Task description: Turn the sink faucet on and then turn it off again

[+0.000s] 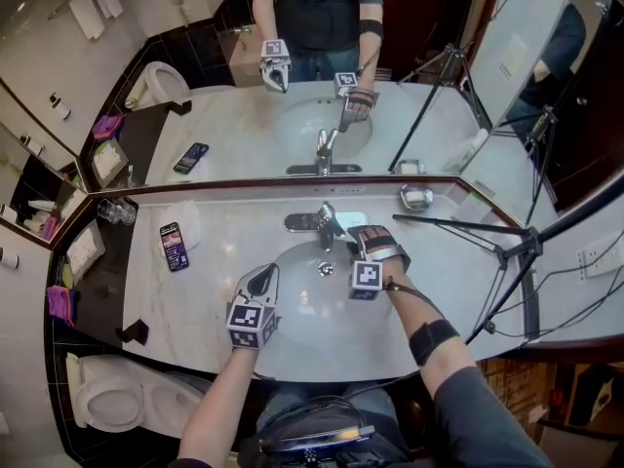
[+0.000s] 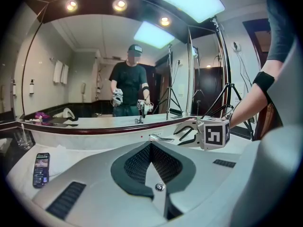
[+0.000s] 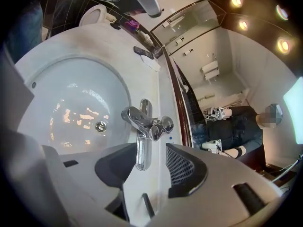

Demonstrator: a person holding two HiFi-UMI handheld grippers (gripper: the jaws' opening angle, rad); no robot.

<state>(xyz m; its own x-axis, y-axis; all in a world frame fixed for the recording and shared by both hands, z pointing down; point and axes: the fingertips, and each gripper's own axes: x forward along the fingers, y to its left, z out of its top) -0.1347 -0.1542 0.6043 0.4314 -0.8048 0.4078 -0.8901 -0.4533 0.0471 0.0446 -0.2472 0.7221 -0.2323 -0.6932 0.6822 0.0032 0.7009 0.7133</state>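
The chrome faucet (image 1: pixel 325 224) stands at the back of the white basin (image 1: pixel 302 300); no water shows at its spout. In the right gripper view its lever (image 3: pixel 141 148) runs toward me from the faucet body (image 3: pixel 150 122). My right gripper (image 3: pixel 149 157) is open, with the lever's end in the gap between the jaws and no pad pressing on it. In the head view the right gripper (image 1: pixel 363 240) sits just right of the faucet. My left gripper (image 1: pixel 261 281) hovers over the basin's front left, shut and empty (image 2: pixel 151 148).
A phone (image 1: pixel 174 246) lies on the marble counter at the left, with glasses (image 1: pixel 115 211) behind it. A silver dish (image 1: pixel 416 197) sits by the mirror at the right. A tripod (image 1: pixel 507 252) leans over the counter's right side. A toilet (image 1: pixel 112 403) stands at the lower left.
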